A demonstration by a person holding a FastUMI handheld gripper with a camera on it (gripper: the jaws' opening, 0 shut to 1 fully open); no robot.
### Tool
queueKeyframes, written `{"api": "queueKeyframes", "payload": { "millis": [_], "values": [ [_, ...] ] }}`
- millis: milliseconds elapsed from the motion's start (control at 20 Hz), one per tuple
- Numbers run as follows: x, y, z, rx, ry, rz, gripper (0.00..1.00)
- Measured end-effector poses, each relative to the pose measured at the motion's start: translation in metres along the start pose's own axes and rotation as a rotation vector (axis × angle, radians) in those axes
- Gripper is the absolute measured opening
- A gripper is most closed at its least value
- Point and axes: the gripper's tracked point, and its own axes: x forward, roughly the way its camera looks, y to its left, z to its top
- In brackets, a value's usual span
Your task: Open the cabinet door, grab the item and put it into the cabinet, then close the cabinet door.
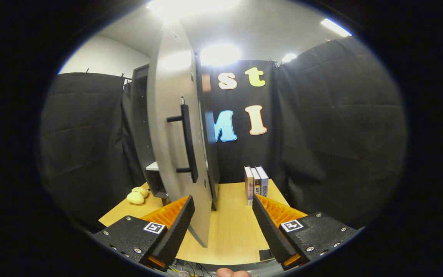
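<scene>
Your gripper (221, 215) gapes empty so the swung-open cabinet door (175, 127) clears; books (256, 184), probably your item, wait beyond

Door (175, 127): smooth grey panel, faint satin sheen under the ceiling lights; looks like laminate. Handle (189, 144): black bar, matt, metal or plastic, cannot tell which. Table (233, 227): pale wood-grain top, smooth, low gloss. Booth wall (337, 127): black cloth, matt, creased and hanging in folds. Books (256, 182): paper covers, slight gloss on the spines. Toy (137, 195): yellow, soft plush look. Gripper (223, 225): fingers spread apart, ribbed plastic with rough textured faces; housings matt, grainy, with shiny metal screws.
</scene>
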Motion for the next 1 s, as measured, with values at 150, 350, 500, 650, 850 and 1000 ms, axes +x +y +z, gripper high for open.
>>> {"api": "queueKeyframes", "payload": {
  "millis": [150,350,500,650,850,1000],
  "values": [
    [0.029,-0.001,0.006,-0.005,0.01,-0.018,0.94],
    [0.039,0.01,0.02,0.042,-0.013,-0.004,0.94],
    [0.037,0.017,0.023,0.016,-0.031,-0.018,0.93],
    [0.036,0.032,0.02,0.034,-0.027,-0.021,0.92],
    [0.034,0.072,0.018,0.03,-0.021,-0.008,0.92],
    [0.039,0.115,0.015,0.024,-0.022,0.024,0.92]
  ]
}}
